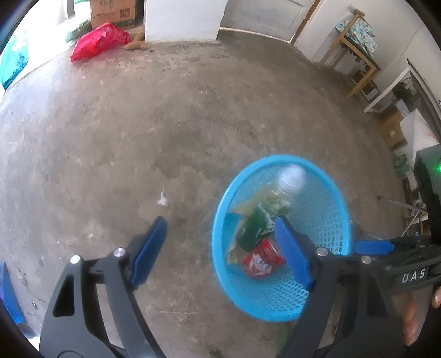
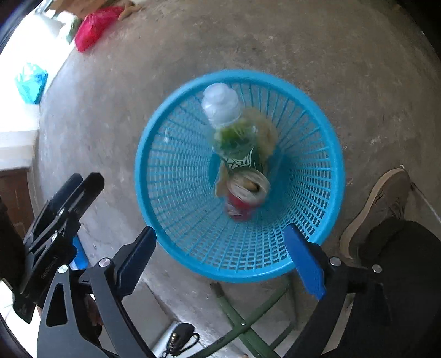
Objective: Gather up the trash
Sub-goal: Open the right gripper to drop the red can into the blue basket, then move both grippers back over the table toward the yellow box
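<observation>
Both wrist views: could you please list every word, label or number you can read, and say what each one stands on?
"DAS": white letters on the black body of the right gripper, seen in the left wrist view.
Cardboard box: print and code, too small to read.
Red can: logo blurred.
Bottle: green label blurred.
Left gripper: small side print, unreadable.

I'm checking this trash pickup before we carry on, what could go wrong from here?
1. The bottle stands tall in the blue basket, leaning near its rim; a knock might tip it out.
2. A small white scrap lies on the floor and could get missed.
3. The shoe sits close beside the basket and might bump it.
</observation>
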